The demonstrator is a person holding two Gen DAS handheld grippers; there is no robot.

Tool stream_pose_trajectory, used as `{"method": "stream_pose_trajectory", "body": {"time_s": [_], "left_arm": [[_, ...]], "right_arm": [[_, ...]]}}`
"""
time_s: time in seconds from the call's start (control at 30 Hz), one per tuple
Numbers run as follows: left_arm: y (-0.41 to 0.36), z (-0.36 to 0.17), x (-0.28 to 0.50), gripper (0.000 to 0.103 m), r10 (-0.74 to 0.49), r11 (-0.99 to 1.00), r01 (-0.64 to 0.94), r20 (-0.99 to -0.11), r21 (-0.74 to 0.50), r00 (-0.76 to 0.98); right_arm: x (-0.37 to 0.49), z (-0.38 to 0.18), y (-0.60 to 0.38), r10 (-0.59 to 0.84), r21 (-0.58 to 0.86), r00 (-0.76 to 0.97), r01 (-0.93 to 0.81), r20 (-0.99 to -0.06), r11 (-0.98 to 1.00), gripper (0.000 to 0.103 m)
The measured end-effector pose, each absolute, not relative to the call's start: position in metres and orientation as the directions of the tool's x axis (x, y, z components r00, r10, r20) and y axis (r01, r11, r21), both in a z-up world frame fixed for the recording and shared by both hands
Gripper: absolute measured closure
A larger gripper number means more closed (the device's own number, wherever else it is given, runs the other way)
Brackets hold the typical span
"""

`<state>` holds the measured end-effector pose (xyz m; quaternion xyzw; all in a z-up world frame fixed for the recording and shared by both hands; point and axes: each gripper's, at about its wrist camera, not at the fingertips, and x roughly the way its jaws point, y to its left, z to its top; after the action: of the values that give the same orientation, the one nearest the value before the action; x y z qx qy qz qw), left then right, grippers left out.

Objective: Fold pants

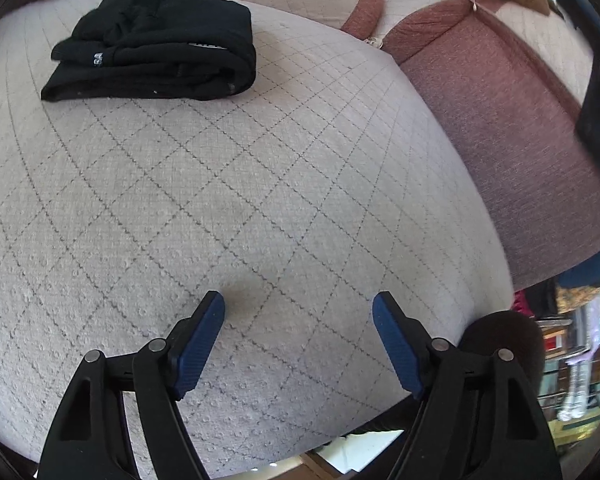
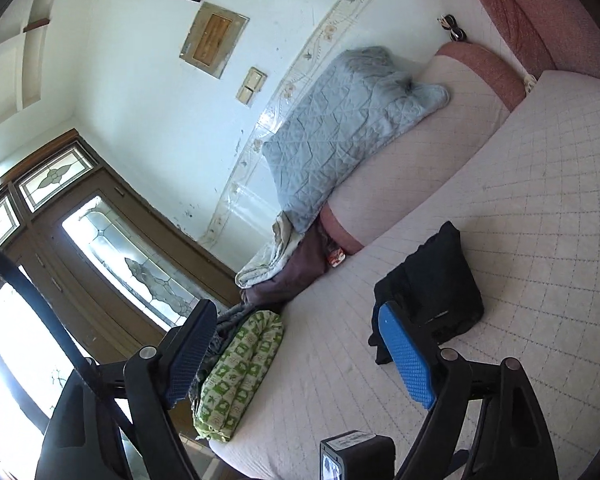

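The black pants lie folded in a compact bundle on the quilted light cover, at the far left in the left wrist view. They also show in the right wrist view, just behind the right finger. My left gripper is open and empty, low over the cover and well short of the pants. My right gripper is open and empty, raised above the cover's edge, apart from the pants.
A red-brown sofa back rises to the right. A grey-blue quilted pillow leans on the wall. A green patterned cushion lies at the cover's edge. A phone-like device sits at the bottom.
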<state>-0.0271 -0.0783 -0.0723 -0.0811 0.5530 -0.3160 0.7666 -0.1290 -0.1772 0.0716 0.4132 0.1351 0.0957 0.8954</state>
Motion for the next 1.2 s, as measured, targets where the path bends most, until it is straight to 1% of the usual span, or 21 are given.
{"method": "stream_pose_trajectory", "body": {"time_s": [0.03, 0.07, 0.17, 0.23, 0.27, 0.33, 0.37, 0.43, 0.5, 0.6, 0.63, 0.67, 0.7, 0.73, 0.8, 0.87, 1.03, 1.2], "left_arm": [[-0.072, -0.072, -0.023, 0.027, -0.587, 0.781, 0.384, -0.788, -0.492, 0.186], [-0.063, -0.072, -0.019, 0.027, -0.598, 0.779, 0.371, -0.778, -0.506, 0.193], [-0.028, -0.071, -0.005, 0.026, -0.56, 0.821, 0.312, -0.781, -0.479, 0.276], [-0.002, -0.068, 0.006, 0.026, -0.463, 0.885, 0.248, -0.803, -0.394, 0.375], [0.008, -0.063, 0.01, 0.026, -0.382, 0.924, 0.213, -0.809, -0.318, 0.446], [0.024, -0.049, 0.012, 0.026, -0.226, 0.974, 0.153, -0.783, -0.168, 0.58], [0.031, -0.041, 0.011, 0.026, -0.154, 0.988, 0.114, -0.753, -0.105, 0.64], [0.042, -0.024, 0.008, 0.022, -0.041, 0.999, 0.037, -0.679, -0.021, 0.733], [0.046, -0.007, 0.003, 0.006, 0.039, 0.999, -0.021, -0.587, 0.037, 0.808], [0.04, 0.017, 0.0, 0.0, 0.128, 0.989, -0.081, -0.432, 0.126, 0.893], [0.035, 0.022, 0.001, 0.0, 0.152, 0.984, -0.102, -0.388, 0.148, 0.909], [0.033, 0.025, 0.002, 0.0, 0.171, 0.979, -0.12, -0.349, 0.162, 0.921], [0.03, 0.027, 0.007, 0.0, 0.163, 0.981, -0.114, -0.341, 0.16, 0.926], [0.029, 0.029, 0.014, 0.0, 0.125, 0.987, -0.077, -0.364, 0.142, 0.923], [0.028, 0.024, 0.029, 0.0, 0.036, 0.997, 0.001, -0.463, 0.08, 0.886], [0.03, 0.017, 0.038, 0.0, 0.005, 0.999, 0.018, -0.518, 0.04, 0.855], [0.023, -0.01, 0.044, 0.0, 0.001, 0.997, 0.04, -0.57, 0.061, 0.822], [0.026, -0.029, 0.042, 0.0, -0.05, 0.996, 0.082, -0.639, 0.02, 0.768]], "right_arm": [[-0.128, 0.073, -0.178, 0.266, 0.734, 0.941, -0.03, -0.207, 0.678, 0.015], [-0.13, 0.073, -0.179, 0.253, 0.708, 0.94, -0.017, -0.229, 0.706, 0.015], [-0.131, 0.073, -0.184, 0.143, 0.551, 0.927, 0.078, -0.346, 0.831, 0.014], [-0.129, 0.063, -0.191, 0.078, 0.463, 0.909, 0.134, -0.41, 0.876, 0.013], [-0.128, 0.056, -0.193, 0.042, 0.427, 0.899, 0.166, -0.436, 0.889, 0.013], [-0.121, 0.037, -0.199, -0.023, 0.364, 0.87, 0.229, -0.492, 0.903, 0.013], [-0.117, 0.028, -0.201, -0.042, 0.341, 0.855, 0.25, -0.517, 0.906, 0.013], [-0.106, 0.007, -0.203, -0.082, 0.29, 0.817, 0.294, -0.571, 0.911, 0.013], [-0.094, -0.01, -0.2, -0.112, 0.235, 0.777, 0.32, -0.62, 0.918, 0.013], [-0.077, -0.024, -0.194, -0.146, 0.159, 0.73, 0.332, -0.668, 0.93, 0.013], [-0.073, -0.026, -0.191, -0.16, 0.131, 0.724, 0.327, -0.671, 0.936, 0.013], [-0.07, -0.027, -0.188, -0.169, 0.11, 0.725, 0.321, -0.668, 0.941, 0.013], [-0.065, -0.028, -0.185, -0.179, 0.084, 0.726, 0.311, -0.664, 0.947, 0.013], [-0.06, -0.029, -0.183, -0.186, 0.065, 0.725, 0.303, -0.663, 0.951, 0.014], [-0.051, -0.032, -0.176, -0.206, 0.017, 0.718, 0.29, -0.665, 0.957, 0.014], [-0.044, -0.035, -0.171, -0.201, 0.004, 0.717, 0.274, -0.668, 0.962, 0.014], [-0.038, -0.049, -0.162, -0.17, 0.02, 0.697, 0.256, -0.697, 0.967, 0.014], [-0.033, -0.058, -0.158, -0.168, 0.016, 0.669, 0.26, -0.724, 0.966, 0.014]]}}
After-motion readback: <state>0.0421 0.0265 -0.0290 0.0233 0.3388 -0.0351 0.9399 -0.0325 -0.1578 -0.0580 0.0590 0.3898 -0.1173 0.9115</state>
